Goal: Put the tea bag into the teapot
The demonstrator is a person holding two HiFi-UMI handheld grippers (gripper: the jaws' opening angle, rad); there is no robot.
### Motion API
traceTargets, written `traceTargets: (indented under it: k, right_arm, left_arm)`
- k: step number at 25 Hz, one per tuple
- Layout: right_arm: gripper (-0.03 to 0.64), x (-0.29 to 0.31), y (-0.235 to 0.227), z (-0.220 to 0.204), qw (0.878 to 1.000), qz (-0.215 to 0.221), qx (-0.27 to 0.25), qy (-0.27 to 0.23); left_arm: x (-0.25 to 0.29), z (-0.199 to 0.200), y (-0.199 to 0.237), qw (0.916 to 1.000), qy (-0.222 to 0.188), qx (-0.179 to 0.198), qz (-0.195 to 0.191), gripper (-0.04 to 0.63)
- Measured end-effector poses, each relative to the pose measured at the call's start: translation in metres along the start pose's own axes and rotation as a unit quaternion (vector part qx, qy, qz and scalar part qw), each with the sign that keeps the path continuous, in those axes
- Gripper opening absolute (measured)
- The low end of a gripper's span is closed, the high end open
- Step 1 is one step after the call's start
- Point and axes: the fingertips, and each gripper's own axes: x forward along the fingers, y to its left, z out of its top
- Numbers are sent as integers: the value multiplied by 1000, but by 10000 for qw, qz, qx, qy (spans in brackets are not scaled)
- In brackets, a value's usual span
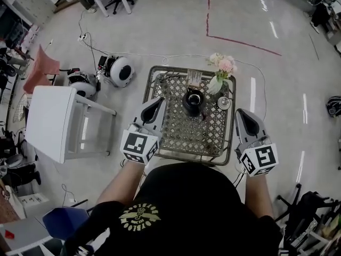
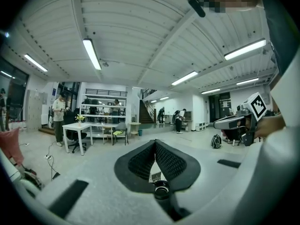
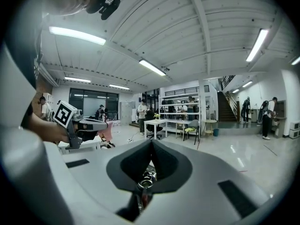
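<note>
A black teapot (image 1: 193, 101) stands open near the middle back of the small lattice-top table (image 1: 176, 137). Its round lid (image 1: 224, 103) lies to its right. A small pale packet (image 1: 194, 79), perhaps the tea bag, sits behind the pot. My left gripper (image 1: 159, 102) hovers at the table's left side, shut and empty. My right gripper (image 1: 244, 114) hangs off the table's right edge, also shut with nothing in it. In both gripper views the jaws, left (image 2: 154, 142) and right (image 3: 151, 142), meet at their tips and point out across the room, not at the table.
A vase of pink flowers (image 1: 221, 71) stands at the table's back right. A white side table (image 1: 53, 121) is to the left, with round white devices (image 1: 121, 71) and cables on the floor beyond. A blue chair (image 1: 61, 222) is behind me on the left. People stand far off.
</note>
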Motion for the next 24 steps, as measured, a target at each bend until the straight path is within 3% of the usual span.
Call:
traceTargets:
  k: [13, 24]
  right_arm:
    - [9, 2, -14, -17, 9991, 252, 317, -100]
    - [9, 30, 6, -21, 9987, -183, 468, 28]
  left_arm:
    - [-20, -5, -9, 9986, 269, 181, 414, 8]
    - [-15, -6, 38, 9996, 203, 171, 32, 8]
